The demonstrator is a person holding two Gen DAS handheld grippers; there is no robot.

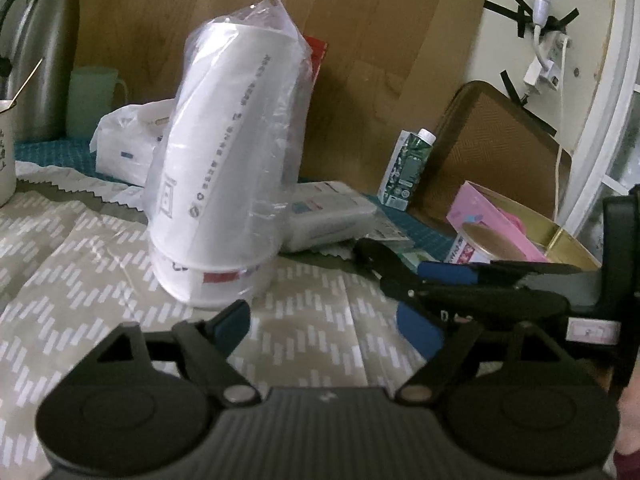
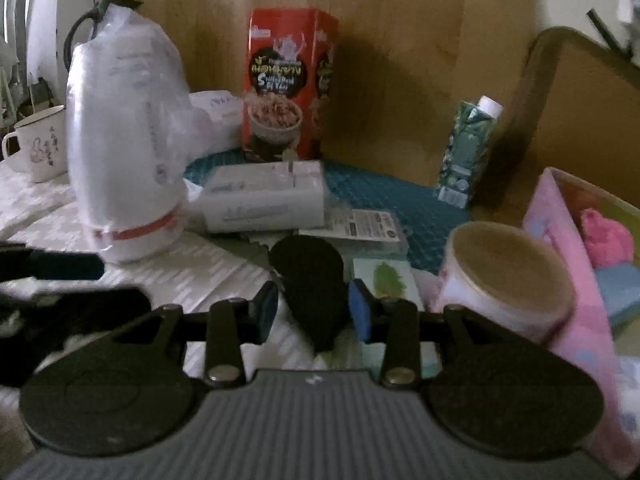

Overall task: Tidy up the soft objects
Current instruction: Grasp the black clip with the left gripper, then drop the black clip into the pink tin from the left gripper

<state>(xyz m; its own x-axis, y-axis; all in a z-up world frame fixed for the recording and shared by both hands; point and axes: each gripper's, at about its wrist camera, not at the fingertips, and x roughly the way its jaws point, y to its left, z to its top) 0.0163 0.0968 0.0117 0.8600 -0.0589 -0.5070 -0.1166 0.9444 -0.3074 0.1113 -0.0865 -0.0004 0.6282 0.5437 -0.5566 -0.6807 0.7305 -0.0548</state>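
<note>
Black pouch: a dark, soft-looking pouch sits between the blue pads of the right tool, above the patterned cloth near the desk's front edge.
Right tool: clenched on the black pouch as far as the right wrist view shows, pads close against both its sides; the frame is blurred, so firm contact is my judgement.
Left tool: released, the left tool has wide jaws with nothing between them, hovering low over the cloth just before the bagged cup stack.
Cup stack: standing upright on the cloth, wrapped in clear plastic, left of the white flat box.
Pink box: open pink box at the desk's right edge, something pink and something blue already inside, a round tin just beside it.
Step in hand: carrying the pouch, I'd say, with the pink box the likely home.
Next move: swing right over the tin without clipping it, then let go above the box opening.
</note>
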